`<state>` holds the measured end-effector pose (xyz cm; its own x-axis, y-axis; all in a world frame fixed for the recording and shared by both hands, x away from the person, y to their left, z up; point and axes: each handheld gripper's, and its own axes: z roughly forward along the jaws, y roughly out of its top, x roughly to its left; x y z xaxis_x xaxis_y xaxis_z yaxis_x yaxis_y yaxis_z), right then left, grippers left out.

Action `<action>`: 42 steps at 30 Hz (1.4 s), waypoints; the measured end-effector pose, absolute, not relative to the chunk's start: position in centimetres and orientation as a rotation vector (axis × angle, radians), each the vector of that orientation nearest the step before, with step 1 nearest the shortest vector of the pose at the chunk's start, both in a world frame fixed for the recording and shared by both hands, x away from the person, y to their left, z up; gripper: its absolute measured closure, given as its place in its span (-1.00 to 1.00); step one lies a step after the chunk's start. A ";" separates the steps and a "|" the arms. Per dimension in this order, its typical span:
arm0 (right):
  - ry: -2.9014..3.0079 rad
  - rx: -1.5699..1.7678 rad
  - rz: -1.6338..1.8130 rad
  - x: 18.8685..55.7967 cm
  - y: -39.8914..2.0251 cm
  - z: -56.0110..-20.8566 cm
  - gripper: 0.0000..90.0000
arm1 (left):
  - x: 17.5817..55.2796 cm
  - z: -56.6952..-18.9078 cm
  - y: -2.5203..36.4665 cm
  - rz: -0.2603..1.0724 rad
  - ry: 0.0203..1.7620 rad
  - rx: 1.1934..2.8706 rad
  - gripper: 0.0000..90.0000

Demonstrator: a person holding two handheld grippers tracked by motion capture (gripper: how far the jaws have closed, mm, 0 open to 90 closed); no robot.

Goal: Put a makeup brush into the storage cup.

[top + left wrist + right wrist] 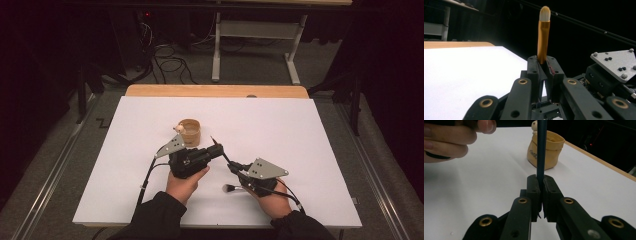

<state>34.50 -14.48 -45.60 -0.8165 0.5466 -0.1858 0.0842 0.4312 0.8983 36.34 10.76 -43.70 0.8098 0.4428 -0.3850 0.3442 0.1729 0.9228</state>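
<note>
My left gripper (218, 148) (544, 62) is shut on a small brush (543, 37) with a gold ferrule and a white tip that sticks straight out past the jaws. My right gripper (233, 167) (541, 181) is shut on a thin dark teal handle (541, 150) (215, 141) that points toward a tan bag-shaped cup (190, 131) (550, 152). The two grippers sit close together, jaws facing each other, just in front of the cup. A third brush (229, 188) with a pale fluffy head lies by the right hand.
A white sheet (280, 130) covers the table, with a wooden strip (215, 91) along the far edge. The person's left-hand fingers (449, 140) show in the right gripper view. Cables (170, 65) and a table frame (216, 50) stand on the floor beyond.
</note>
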 end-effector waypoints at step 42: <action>2.233 0.641 1.414 34.6 -15.2 -45.5 -0.20 | 36.7 -43.4 11.9 0.164 0.705 1.482 0.85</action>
<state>34.61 -15.16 -45.45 -0.8061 0.5829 -0.1023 0.1568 0.3770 0.9129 36.68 11.95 -43.41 0.7921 0.5136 -0.3298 0.3150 0.1188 0.9416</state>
